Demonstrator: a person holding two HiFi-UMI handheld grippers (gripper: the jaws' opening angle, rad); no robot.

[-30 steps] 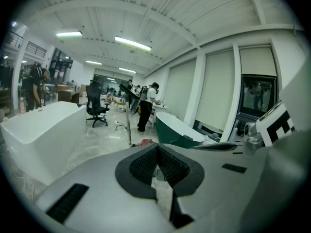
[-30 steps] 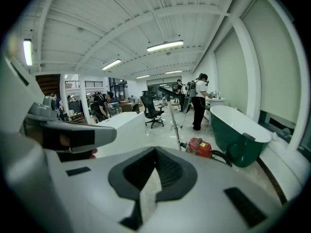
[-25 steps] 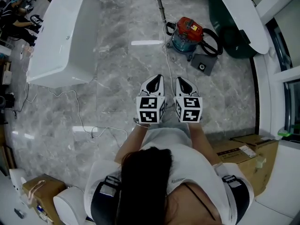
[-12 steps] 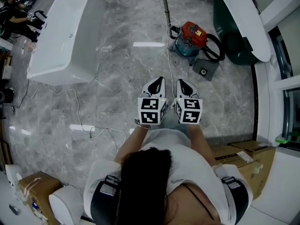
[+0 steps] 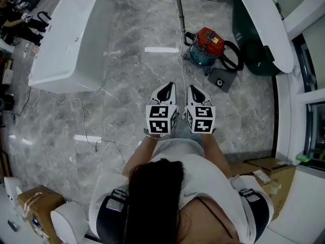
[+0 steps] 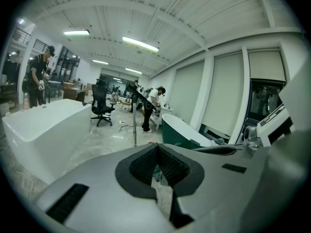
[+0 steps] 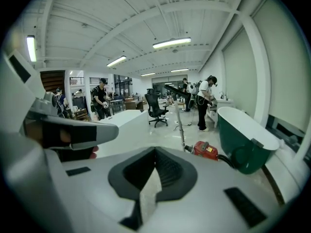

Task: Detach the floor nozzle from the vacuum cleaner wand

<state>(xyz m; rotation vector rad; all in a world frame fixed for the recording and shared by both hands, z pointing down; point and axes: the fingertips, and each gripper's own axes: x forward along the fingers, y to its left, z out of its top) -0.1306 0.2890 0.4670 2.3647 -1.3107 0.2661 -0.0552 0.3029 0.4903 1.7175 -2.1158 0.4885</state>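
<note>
A red and blue vacuum canister (image 5: 205,46) stands on the marble floor ahead of me, with a black hose (image 5: 235,55) looped at its right. Its metal wand (image 5: 179,4) runs away from it toward the top edge. A flat dark grey piece (image 5: 222,78) lies beside the canister; I cannot tell whether it is the nozzle. My left gripper (image 5: 170,85) and right gripper (image 5: 193,87) are held side by side, well short of the canister, both shut and empty. The right gripper view shows the canister (image 7: 205,150) and wand (image 7: 180,125) beyond its shut jaws (image 7: 155,152).
A white bathtub (image 5: 71,39) stands at the left, a dark green bathtub (image 5: 259,29) at the right. A thin cable (image 5: 86,131) trails over the floor left of me. Cardboard boxes (image 5: 261,169) sit at my right. People and an office chair (image 7: 155,109) are farther off.
Both grippers and I have moved a little forward toward the vacuum; the canister sits lower in the head view. Both jaws stay shut.
</note>
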